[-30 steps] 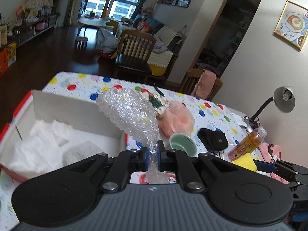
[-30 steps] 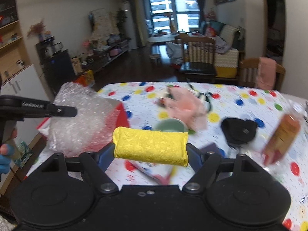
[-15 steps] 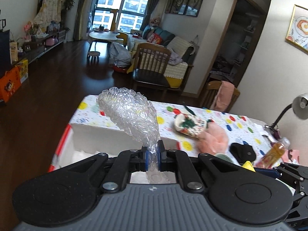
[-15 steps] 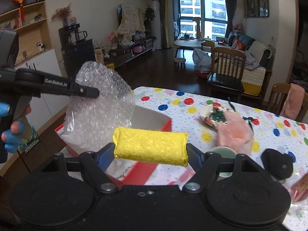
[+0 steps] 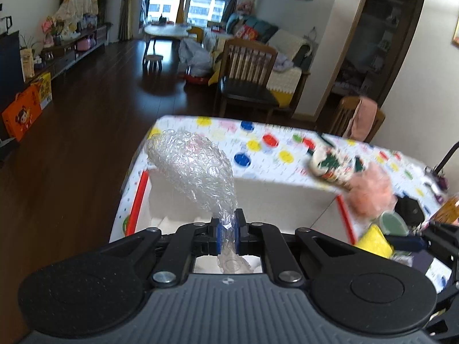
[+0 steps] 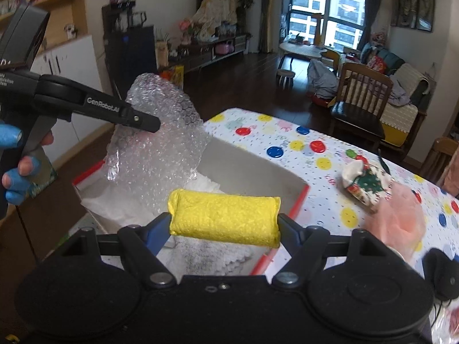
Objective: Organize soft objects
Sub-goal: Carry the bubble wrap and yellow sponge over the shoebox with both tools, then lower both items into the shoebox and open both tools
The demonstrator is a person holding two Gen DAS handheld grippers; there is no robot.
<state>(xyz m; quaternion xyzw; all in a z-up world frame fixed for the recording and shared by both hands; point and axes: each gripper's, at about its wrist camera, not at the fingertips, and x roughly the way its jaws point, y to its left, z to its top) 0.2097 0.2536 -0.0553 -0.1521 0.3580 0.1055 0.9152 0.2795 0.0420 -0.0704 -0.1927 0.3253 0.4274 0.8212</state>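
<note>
My left gripper (image 5: 228, 233) is shut on a crumpled sheet of clear bubble wrap (image 5: 195, 169) and holds it above the open white box with red edges (image 5: 281, 197). In the right wrist view the bubble wrap (image 6: 155, 149) hangs over the box (image 6: 258, 172), which holds white paper (image 6: 114, 200) and a grey-white cloth (image 6: 206, 258). My right gripper (image 6: 225, 223) is shut on a yellow sponge (image 6: 225, 218), held above the box's near right side. The sponge also shows in the left wrist view (image 5: 374, 242).
On the dotted tablecloth (image 6: 301, 149) right of the box lie a Christmas-print pouch (image 6: 367, 186), a pink fluffy item (image 6: 401, 220), a black pouch (image 6: 441, 275), a green cup (image 5: 394, 223) and an orange bottle (image 5: 450, 209). Wooden chairs (image 5: 246, 77) stand behind the table.
Both grippers have moved left over the box, still holding the bubble wrap and the sponge. The box interior now lies under both.
</note>
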